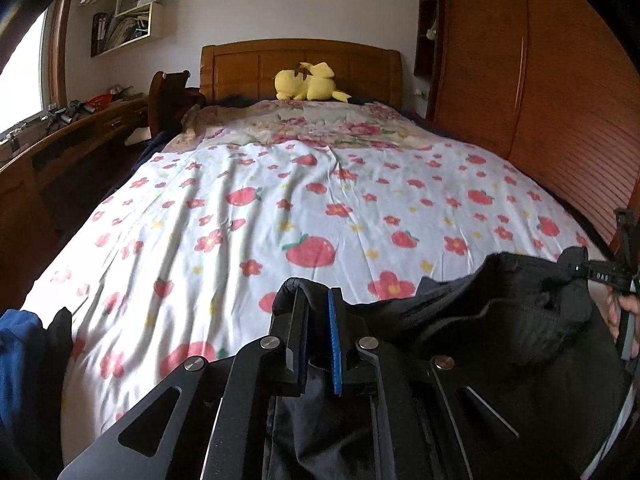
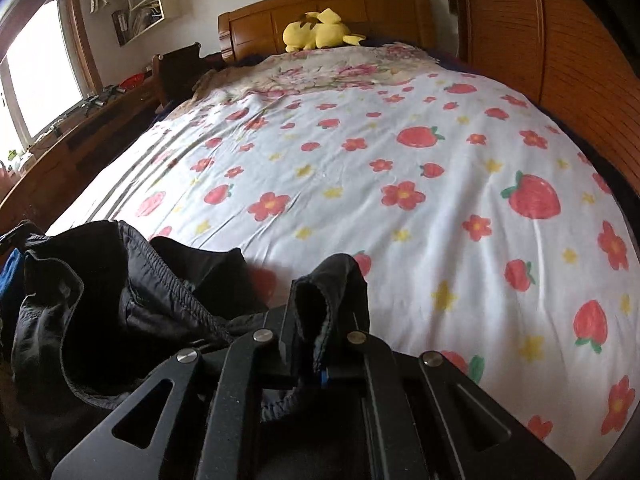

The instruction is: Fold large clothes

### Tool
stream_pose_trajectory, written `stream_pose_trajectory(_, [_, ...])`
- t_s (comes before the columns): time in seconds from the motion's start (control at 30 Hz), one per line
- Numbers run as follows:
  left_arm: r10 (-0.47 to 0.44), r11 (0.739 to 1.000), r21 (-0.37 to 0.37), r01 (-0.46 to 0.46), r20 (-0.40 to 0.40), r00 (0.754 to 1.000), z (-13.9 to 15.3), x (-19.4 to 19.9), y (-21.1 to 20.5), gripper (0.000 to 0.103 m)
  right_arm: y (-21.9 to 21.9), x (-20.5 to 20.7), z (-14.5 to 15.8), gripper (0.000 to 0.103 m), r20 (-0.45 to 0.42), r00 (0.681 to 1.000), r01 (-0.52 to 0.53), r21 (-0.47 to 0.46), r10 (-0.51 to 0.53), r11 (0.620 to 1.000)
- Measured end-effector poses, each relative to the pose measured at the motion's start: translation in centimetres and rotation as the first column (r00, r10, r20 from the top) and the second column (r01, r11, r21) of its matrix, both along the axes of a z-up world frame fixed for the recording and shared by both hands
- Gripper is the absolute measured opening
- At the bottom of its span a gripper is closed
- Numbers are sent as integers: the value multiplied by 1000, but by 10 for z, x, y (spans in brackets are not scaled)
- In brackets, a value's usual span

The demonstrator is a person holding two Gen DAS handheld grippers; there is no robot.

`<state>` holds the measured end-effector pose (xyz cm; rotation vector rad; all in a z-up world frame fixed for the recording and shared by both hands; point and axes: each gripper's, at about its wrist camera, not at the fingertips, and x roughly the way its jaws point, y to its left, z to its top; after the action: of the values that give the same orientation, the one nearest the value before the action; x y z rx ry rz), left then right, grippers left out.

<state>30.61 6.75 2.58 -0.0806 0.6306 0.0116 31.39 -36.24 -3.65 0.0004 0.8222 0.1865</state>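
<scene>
A large black garment (image 1: pixel 500 320) hangs between my two grippers over the foot of the bed. My left gripper (image 1: pixel 316 300) is shut on one corner of its edge, with black cloth wrapped over the left finger. My right gripper (image 2: pixel 326 280) is shut on the other corner, and the garment (image 2: pixel 120 300) sags in folds to its left. The right gripper also shows at the right edge of the left wrist view (image 1: pixel 624 272). The lower part of the garment is hidden below both cameras.
The bed (image 2: pixel 400 160) has a white cover printed with strawberries and flowers. A yellow plush toy (image 1: pixel 308 84) lies at the wooden headboard. A wooden wardrobe (image 1: pixel 540 100) runs along the right. A desk (image 1: pixel 80 128) and window stand left. Blue cloth (image 1: pixel 20 360) lies at the lower left.
</scene>
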Motion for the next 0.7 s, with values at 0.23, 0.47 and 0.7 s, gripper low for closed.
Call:
stream_pose_trajectory(0.23, [-7, 1000, -9, 7, 9, 1000, 14, -10, 6, 22, 8, -16, 33, 19, 48, 998, -38, 25, 37, 999])
stream_pose_trajectory(0.47, [-12, 1000, -12, 13, 37, 999, 23, -29, 10, 42, -3, -29, 59, 31, 108, 994, 7, 63, -13, 998])
stream_pose_trajectory(0.7, [-67, 997, -35, 68, 25, 997, 10, -60, -10, 44, -3, -33, 33, 31, 32, 999, 12, -116, -8, 993])
